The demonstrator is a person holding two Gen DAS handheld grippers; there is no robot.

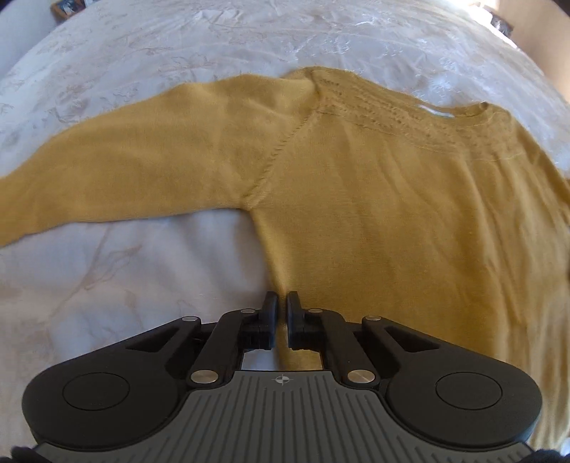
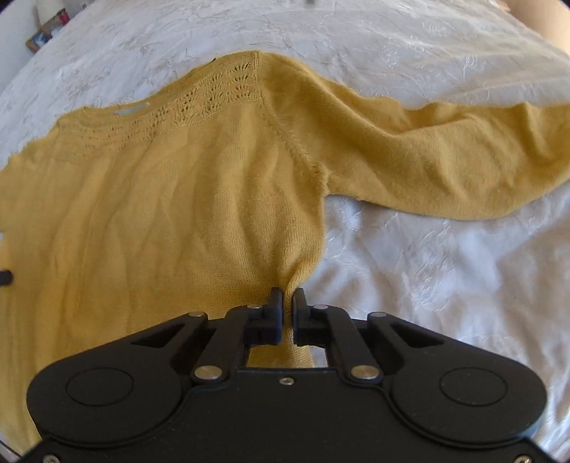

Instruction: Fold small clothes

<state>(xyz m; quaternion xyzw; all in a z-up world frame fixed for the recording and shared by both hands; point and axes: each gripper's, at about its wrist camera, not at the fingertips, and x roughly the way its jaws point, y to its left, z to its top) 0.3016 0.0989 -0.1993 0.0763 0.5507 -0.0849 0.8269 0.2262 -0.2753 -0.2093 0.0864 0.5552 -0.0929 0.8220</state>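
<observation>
Both tongs, left tongs (image 1: 281,302) and right tongs (image 2: 288,299), pinch my mustard sweater's (image 1: 374,220) hem corners on the bed (image 1: 107,292); next I lift and fold toward the neckline ahead.

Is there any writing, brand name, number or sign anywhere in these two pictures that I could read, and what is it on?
No readable text in either view.
Pale tag inside the neck of the yellow sweater: too blurred to read.
Crosshair mark on the left gripper body: a symbol, no letters.
Small objects beyond the white bedspread at the far left corner: any print too small and blurred to read.
</observation>
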